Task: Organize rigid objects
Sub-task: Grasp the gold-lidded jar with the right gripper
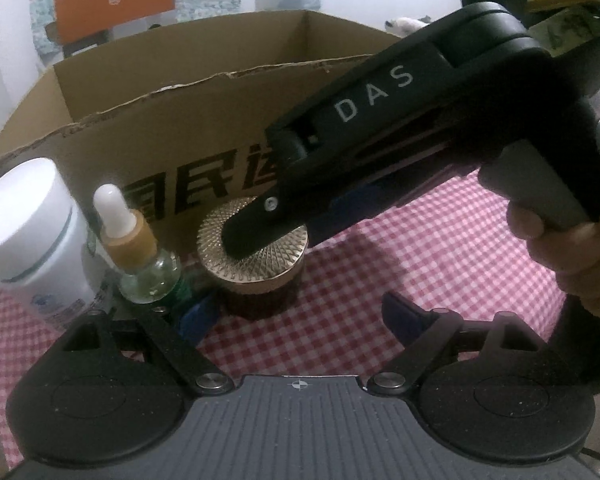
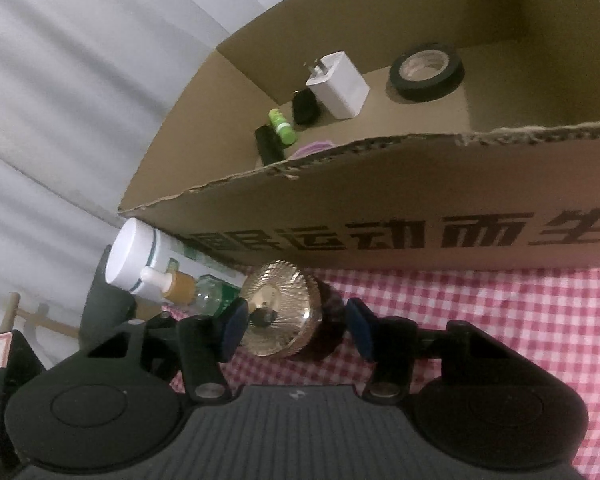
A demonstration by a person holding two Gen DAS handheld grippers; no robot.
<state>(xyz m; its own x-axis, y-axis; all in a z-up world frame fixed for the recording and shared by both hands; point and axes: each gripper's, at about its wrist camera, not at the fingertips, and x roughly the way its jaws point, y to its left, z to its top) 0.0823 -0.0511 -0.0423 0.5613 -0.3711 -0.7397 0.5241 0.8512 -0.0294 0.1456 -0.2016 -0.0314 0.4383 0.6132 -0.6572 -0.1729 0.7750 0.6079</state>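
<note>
the gold-lidded jar (image 2: pixel 284 312) stands on the checked cloth (image 2: pixel 500 312) just before the cardboard box (image 2: pixel 380 216), dropper bottle (image 2: pixel 188 288) at its nine o'clock; right gripper (image 2: pixel 296 330) straddles it, pads not clearly pressing; left gripper (image 1: pixel 296 312) spread, empty; an off-centre squeeze could tip the jar into the bottle.

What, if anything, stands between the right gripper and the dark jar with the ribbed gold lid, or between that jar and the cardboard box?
Nothing blocks the right gripper: the dark jar with the ribbed gold lid sits between its blue pads. Between the jar and the open cardboard box only the box's near wall rises, which the jar must clear.
</note>
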